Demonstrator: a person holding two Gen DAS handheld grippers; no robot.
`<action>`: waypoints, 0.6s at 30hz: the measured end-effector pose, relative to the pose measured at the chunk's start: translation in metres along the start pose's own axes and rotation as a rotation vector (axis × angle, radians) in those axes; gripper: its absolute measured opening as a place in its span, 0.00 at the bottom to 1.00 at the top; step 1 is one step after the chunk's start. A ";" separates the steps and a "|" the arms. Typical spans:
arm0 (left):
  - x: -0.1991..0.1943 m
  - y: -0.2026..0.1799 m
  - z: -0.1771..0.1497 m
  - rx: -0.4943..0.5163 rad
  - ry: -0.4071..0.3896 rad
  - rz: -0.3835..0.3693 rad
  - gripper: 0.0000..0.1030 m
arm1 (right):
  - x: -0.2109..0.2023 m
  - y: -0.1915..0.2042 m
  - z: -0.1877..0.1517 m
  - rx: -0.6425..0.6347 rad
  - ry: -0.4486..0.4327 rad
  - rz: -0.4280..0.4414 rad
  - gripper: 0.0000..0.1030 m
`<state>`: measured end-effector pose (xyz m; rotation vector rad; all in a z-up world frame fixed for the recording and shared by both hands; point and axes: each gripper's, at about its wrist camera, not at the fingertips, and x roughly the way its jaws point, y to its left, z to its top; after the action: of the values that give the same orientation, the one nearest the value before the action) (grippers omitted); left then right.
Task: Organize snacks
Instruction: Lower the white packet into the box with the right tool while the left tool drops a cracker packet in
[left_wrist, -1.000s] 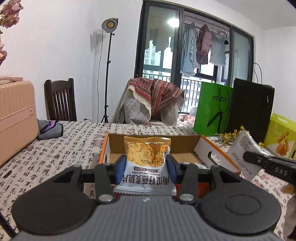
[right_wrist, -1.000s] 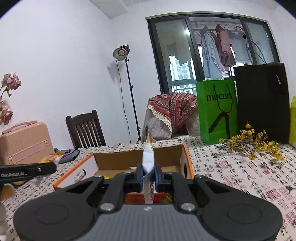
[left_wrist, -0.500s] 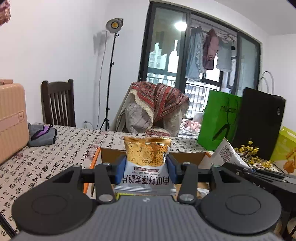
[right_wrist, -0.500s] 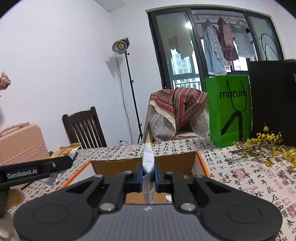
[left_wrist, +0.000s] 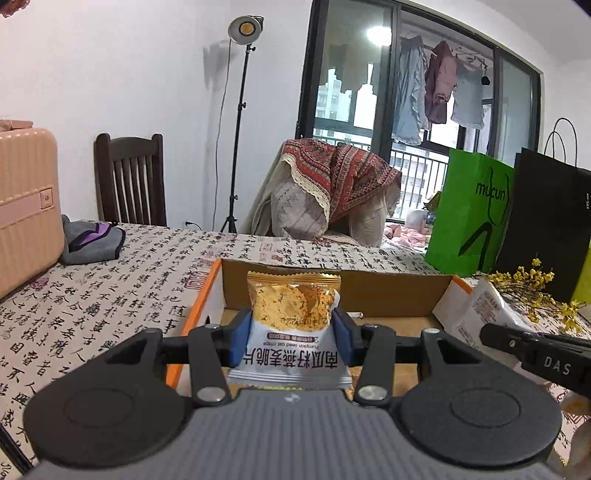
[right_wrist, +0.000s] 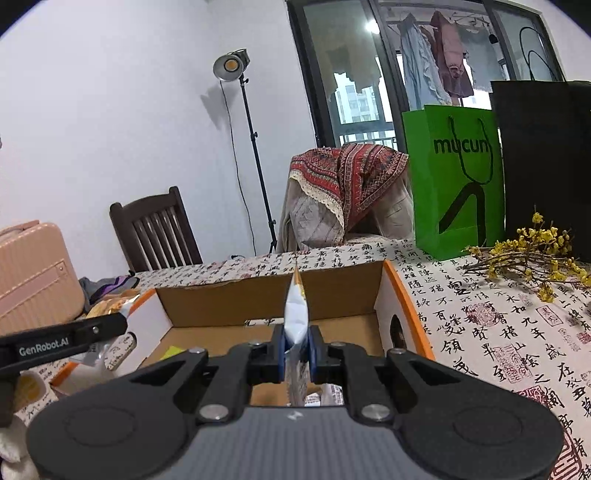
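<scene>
Our left gripper (left_wrist: 291, 338) was clenched on a pumpkin-seed crisp packet (left_wrist: 291, 332), its blue pads (left_wrist: 238, 341) pressing the packet's two side edges, so the packet faced the camera flat with its long axis running up and away from us. Our right gripper (right_wrist: 297, 347) was nearly closed, pinching a second packet (right_wrist: 296, 314) edge-on, a thin white blade standing upright between the pads. Both packets hung over the near edge of the open cardboard box (left_wrist: 388, 291), which lay directly ahead and below on the calligraphy-print tablecloth (left_wrist: 110, 295). We judged both hands about equally near, the left toward the box's left wall, the right nearer its right wall. What remained, we reckoned, was a short forward-and-down drop.
</scene>
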<state>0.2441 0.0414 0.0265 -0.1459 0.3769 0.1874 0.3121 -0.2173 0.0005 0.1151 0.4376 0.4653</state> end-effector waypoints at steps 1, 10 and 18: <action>-0.001 0.000 -0.001 -0.001 -0.001 -0.003 0.51 | 0.000 0.001 -0.001 -0.003 0.000 -0.004 0.14; -0.019 0.003 0.001 -0.051 -0.097 -0.018 1.00 | -0.015 -0.005 0.001 0.009 -0.074 -0.012 0.89; -0.020 0.005 0.003 -0.076 -0.080 0.000 1.00 | -0.025 -0.002 0.003 -0.008 -0.125 -0.007 0.98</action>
<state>0.2259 0.0440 0.0361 -0.2124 0.2902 0.2073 0.2943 -0.2308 0.0124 0.1343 0.3136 0.4507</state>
